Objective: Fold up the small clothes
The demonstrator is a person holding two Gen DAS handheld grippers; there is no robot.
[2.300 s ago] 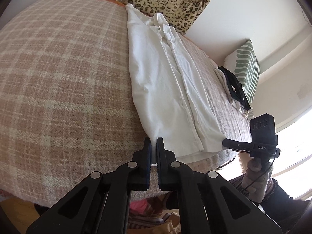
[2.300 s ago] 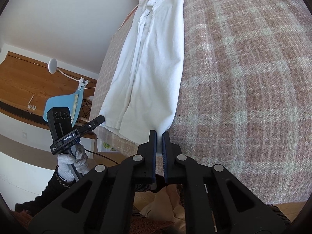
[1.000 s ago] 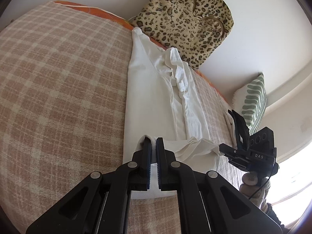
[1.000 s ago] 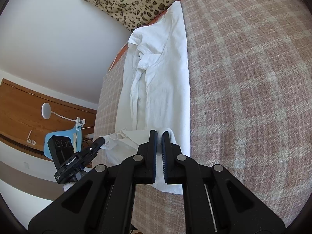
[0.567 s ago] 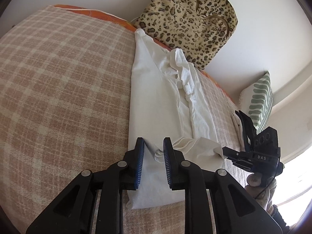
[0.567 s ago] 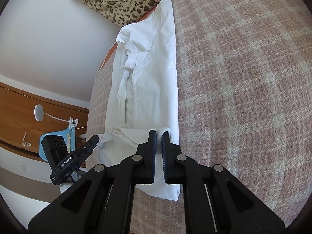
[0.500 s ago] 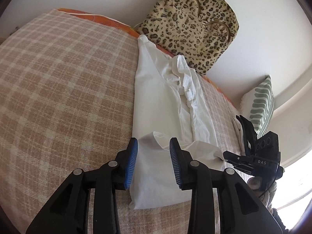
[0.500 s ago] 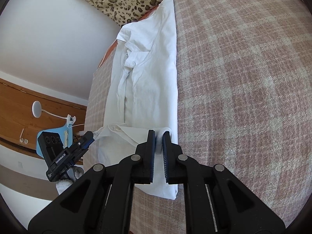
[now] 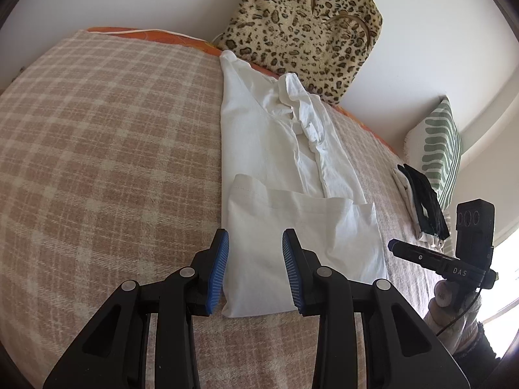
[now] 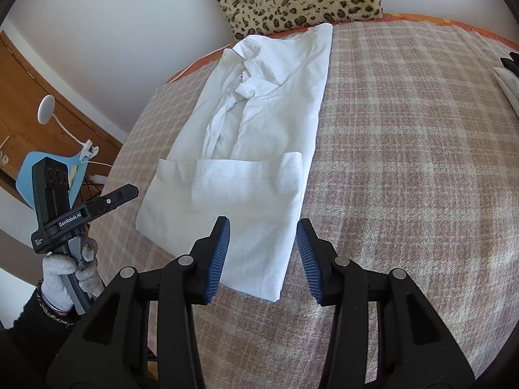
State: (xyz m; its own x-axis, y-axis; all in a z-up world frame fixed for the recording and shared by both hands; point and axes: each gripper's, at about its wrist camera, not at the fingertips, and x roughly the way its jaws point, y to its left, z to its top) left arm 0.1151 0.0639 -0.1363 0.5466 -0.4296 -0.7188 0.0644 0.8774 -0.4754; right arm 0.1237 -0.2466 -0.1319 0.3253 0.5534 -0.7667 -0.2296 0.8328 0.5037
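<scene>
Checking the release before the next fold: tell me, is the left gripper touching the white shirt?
Apart. The left wrist view shows the left gripper open, the white shirt lying flat between and beyond its pads.

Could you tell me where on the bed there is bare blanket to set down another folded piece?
The plaid blanket is bare left of the white shirt, out to the bed's edge. A narrower strip lies between the shirt and the small folded pile. It is crowded by the leopard bag and the green-striped pillow.

A home bedroom: plaid-covered bed (image 9: pixel 97 149), pillow (image 9: pixel 441 149), bedside lamp (image 10: pixel 45 113).
</scene>
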